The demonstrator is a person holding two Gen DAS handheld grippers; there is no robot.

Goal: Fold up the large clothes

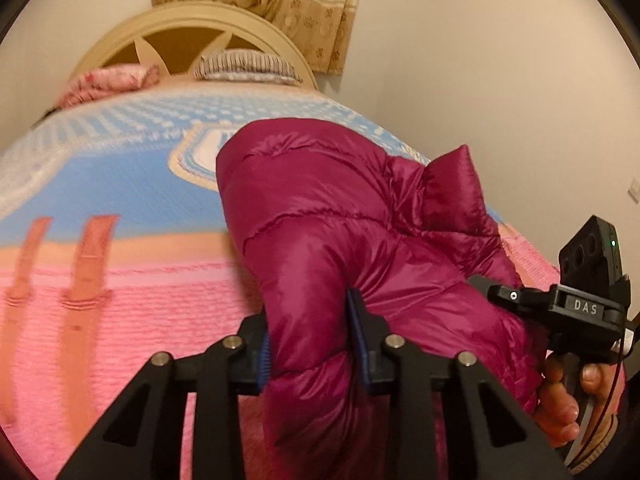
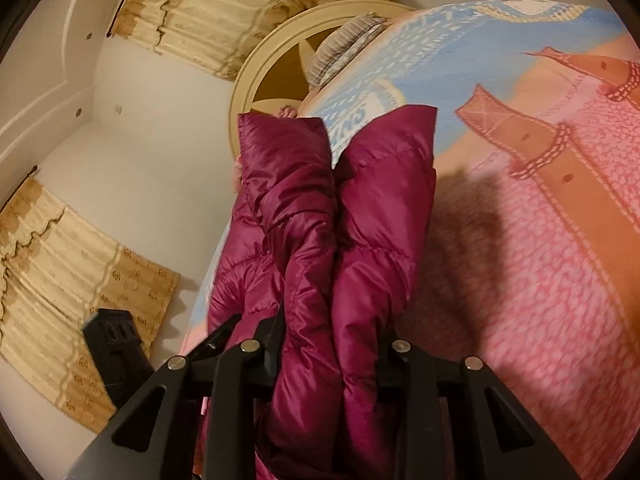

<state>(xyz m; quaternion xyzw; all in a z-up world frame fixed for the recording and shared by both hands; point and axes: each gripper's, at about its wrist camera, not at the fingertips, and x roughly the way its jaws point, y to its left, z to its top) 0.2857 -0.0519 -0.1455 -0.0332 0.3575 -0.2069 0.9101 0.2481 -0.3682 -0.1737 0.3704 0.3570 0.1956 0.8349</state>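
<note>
A magenta puffer jacket (image 1: 340, 216) is bunched on the bed, its bulk toward the bed's right side. My left gripper (image 1: 310, 344) is shut on a thick fold of the jacket, blue pads pressing it from both sides. My right gripper (image 2: 332, 352) is shut on another bunched part of the jacket (image 2: 352, 208), which hangs in two puffy folds over the bedspread. The right gripper's body and the hand holding it show in the left wrist view (image 1: 576, 308) at the jacket's right edge. Part of the left gripper (image 2: 114, 344) shows at lower left of the right wrist view.
The bed carries a pink, orange and blue patterned bedspread (image 1: 120, 280). A cream headboard (image 1: 192, 28) stands at the far end with a pink pillow (image 1: 108, 84) and a striped pillow (image 1: 248, 66). Beige curtains (image 2: 72, 280) hang on the white walls.
</note>
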